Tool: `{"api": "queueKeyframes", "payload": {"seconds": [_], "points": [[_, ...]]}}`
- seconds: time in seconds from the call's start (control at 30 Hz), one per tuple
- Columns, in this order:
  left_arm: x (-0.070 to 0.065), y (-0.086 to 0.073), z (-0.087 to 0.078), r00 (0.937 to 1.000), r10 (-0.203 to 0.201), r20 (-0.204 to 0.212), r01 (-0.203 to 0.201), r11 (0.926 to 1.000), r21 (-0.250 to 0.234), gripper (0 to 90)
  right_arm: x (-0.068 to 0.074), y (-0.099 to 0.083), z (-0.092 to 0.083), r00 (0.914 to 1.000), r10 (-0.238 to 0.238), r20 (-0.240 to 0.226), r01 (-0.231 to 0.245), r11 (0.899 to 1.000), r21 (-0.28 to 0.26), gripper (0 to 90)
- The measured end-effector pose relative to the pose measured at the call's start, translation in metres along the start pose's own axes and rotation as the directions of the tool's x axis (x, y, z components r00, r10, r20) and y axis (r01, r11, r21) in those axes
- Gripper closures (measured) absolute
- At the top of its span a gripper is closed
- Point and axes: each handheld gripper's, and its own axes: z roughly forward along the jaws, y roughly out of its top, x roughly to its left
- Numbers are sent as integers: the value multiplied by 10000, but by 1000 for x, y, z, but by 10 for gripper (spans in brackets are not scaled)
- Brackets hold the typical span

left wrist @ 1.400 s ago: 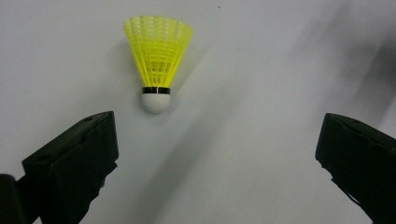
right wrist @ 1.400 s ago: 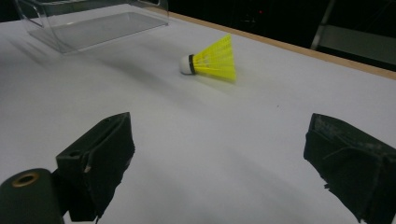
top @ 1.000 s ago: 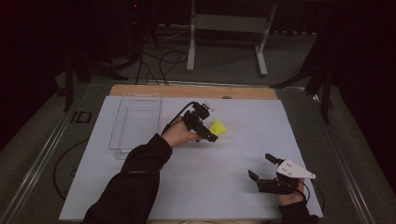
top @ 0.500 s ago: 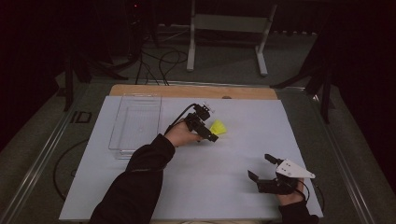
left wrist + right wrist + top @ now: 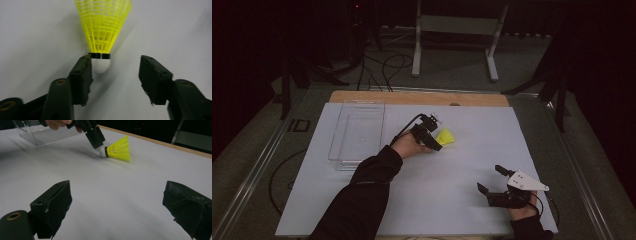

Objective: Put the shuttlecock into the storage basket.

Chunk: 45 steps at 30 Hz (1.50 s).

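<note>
Down at the left gripper (image 5: 115, 80), its two black fingers (image 5: 81, 80) stand spread wide over the pale table (image 5: 32, 37). A yellow shuttlecock (image 5: 102, 27) lies ahead of them, its mesh skirt fanning away toward the top and its white cork (image 5: 100, 65) pointing back at the gripper. A dark band rings the cork where the skirt begins. The cork sits right against the tip of the left-hand finger; the other finger stands well apart from it, bare table between.

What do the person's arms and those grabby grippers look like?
Both arms wear dark sleeves. The left gripper is black, with a black cable looping from it. The right gripper is black too, topped by a pale three-cornered plate. Their jaws are chunky black blocks with rough, worn edges.
</note>
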Motion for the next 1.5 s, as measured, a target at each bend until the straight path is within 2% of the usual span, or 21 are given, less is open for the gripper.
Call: {"api": "queueKeyframes", "payload": {"seconds": [0.03, 0.27, 0.33, 0.37, 0.7, 1.07, 1.5], "points": [[0, 0, 4, 9999, 11, -162, -9, 10000, 95, 483, 0, 0, 0, 10000, 0, 1, 0, 10000, 22, 82], [-1, 2, 10, 9994, 8, -345, 1, 9997, 258, 547, 0, 0, 0, 10000, 39, -22, -39, 10000, 52, 82], [-1, 3, 11, 9988, 25, -499, -11, 9996, 287, 551, 0, 0, 0, 10000, 35, -17, -35, 10000, 47, 82], [-2, 4, 13, 9969, 154, -769, -125, 9992, 388, 556, 0, 0, 0, 10000, 50, -20, -50, 10000, 45, 83], [-1, 7, 24, 9943, 211, -1040, -154, 9983, 561, 604, 0, 0, 0, 10000, 44, -34, -44, 10000, 62, 82], [-2, 9, 27, 9945, 320, -994, -244, 9968, 760, 649, 0, 0, 0, 10000, 73, -33, -73, 9999, 78, 83], [-9, 13, 13, 9952, 663, -720, -596, 9939, 927, 653, 0, 0, 0, 10000, 54, 19, -55, 10000, 79, 82]]}}
